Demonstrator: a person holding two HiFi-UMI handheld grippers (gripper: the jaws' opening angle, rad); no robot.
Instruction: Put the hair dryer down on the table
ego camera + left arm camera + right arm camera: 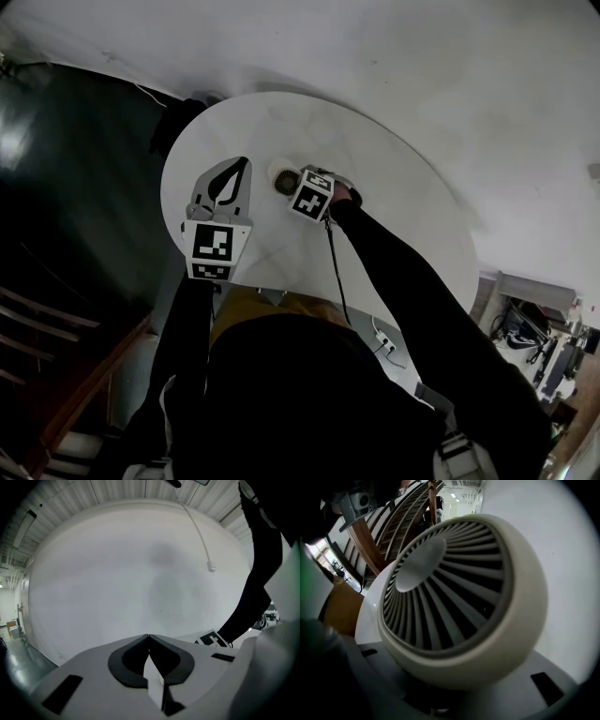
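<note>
The hair dryer (283,176) is a pale, rounded body just over the round white table (412,216), near its middle. My right gripper (298,185) points steeply down and is shut on it, under its marker cube (311,195). In the right gripper view the hair dryer's slatted rear grille (445,588) fills the frame and hides the fingertips. Whether the dryer rests on the tabletop I cannot tell. My left gripper (239,169) hovers over the table's left part, apart from the dryer. It is shut, tips touching (149,636), with nothing held.
A black cord (334,272) runs from the dryer along my right sleeve to a white power strip (382,343) on the floor. Wooden stairs (56,375) lie at the lower left. Clutter (544,347) stands at the right edge.
</note>
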